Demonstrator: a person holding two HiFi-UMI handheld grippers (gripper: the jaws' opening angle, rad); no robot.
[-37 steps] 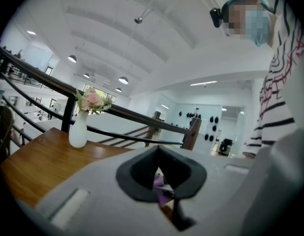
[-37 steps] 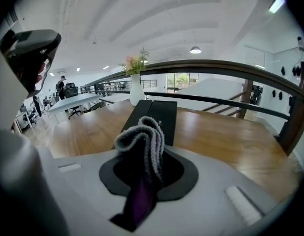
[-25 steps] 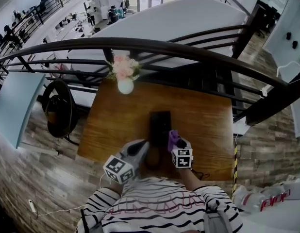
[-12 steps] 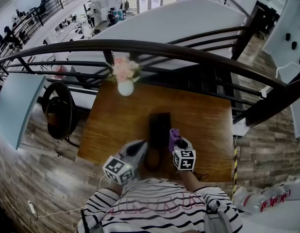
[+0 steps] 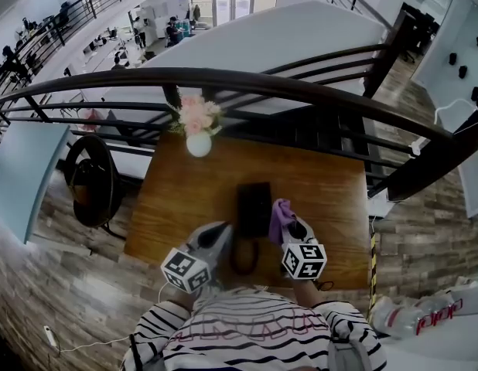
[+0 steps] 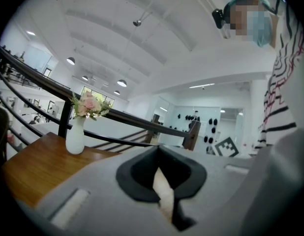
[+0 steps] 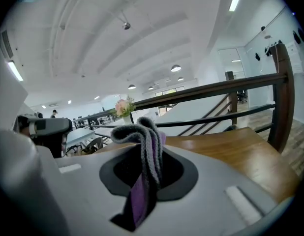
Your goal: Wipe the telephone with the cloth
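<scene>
Brown wood makes up the table (image 5: 332,180), and a black telephone (image 5: 254,198) lies flat near its middle. The right claw (image 5: 290,229) pinches a purple and grey cloth (image 5: 281,215) and holds it just beside the right edge of the telephone. I cannot tell if the cloth touches it. In the right gripper view the cloth (image 7: 146,141) sticks up in a bunch out of the right claw (image 7: 147,177). The left claw (image 5: 223,235) sits near the left side of the telephone. Its two halves are pressed close together (image 6: 163,183), with only a thin pale strip between them. I cannot tell what the strip is. A white vase of pink flowers (image 5: 198,141) stands at the far edge of the table, by a dark railing (image 5: 301,89).
</scene>
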